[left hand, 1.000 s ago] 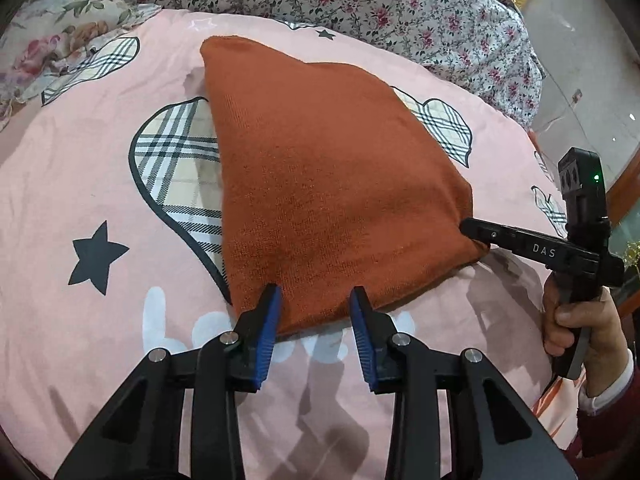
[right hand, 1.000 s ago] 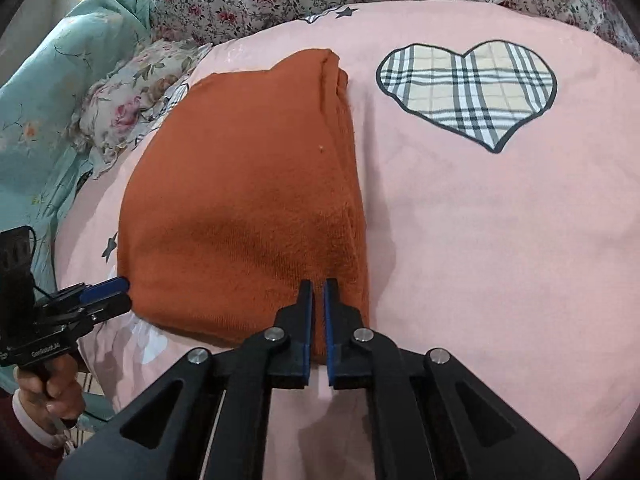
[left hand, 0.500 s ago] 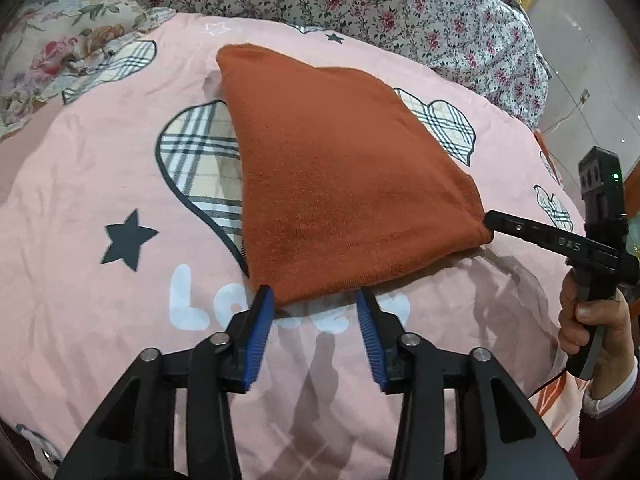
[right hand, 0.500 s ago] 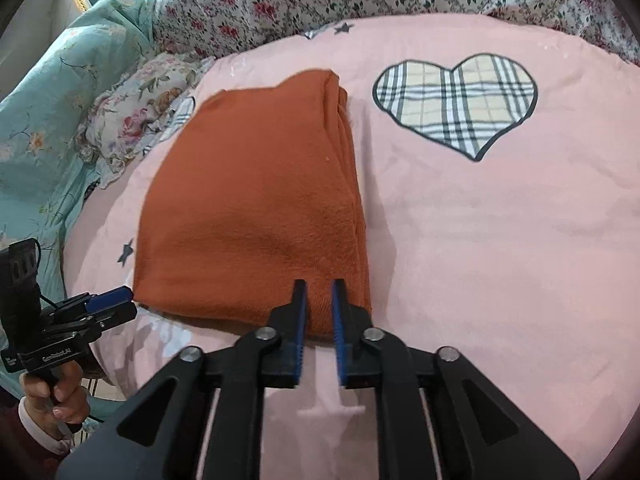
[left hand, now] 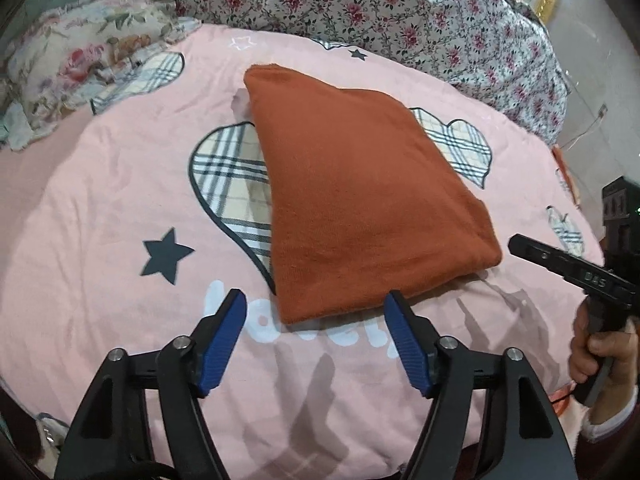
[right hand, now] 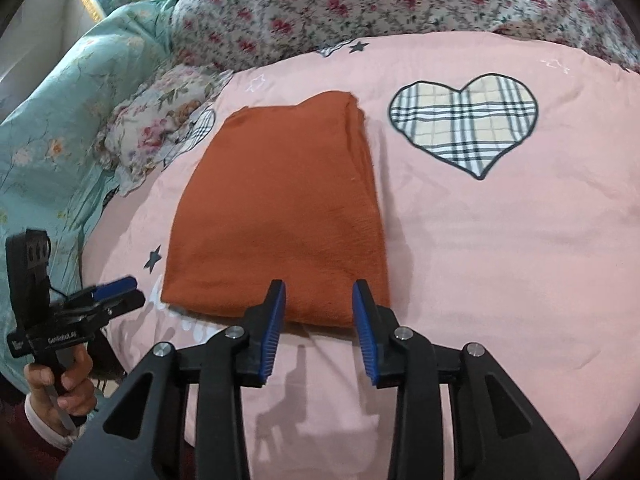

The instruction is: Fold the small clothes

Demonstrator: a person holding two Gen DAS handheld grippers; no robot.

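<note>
Bedding comes first: the pink bed cover point(left hand: 100, 216) carries everything, with the flowered quilt point(left hand: 400, 12) heaped along its far edge and a flowered pillow point(right hand: 160, 128) at the far left corner. On the cover lies the orange cloth point(left hand: 360, 208), folded flat into a thick stack, its near hem towards the near edge of the bed and partly covering a plaid heart point(left hand: 228, 176); a 2nd plaid heart point(right hand: 464, 120) lies clear of it on the right.

Risk, as I judge it: the stack is loose and nothing pins it. If either tool dips or drags while pulling off, a pad could catch the near hem and peel the top layer open. The soft cover could also let the stack slump at its thick right edge.

The left gripper point(left hand: 316, 340) has its fingers spread wide and opening, with nothing between them; the hem lies just beyond the tips. The right gripper point(right hand: 320, 322) is opening too, its fingers parted, with cloth seen in the gap but no pad pressing on it.

Against 1 second ago: the right fingers were pressed together at the hem and the left ones far narrower. Both tools now sit higher and further back, so the cloth looks smaller and more of the cover shows.
</note>
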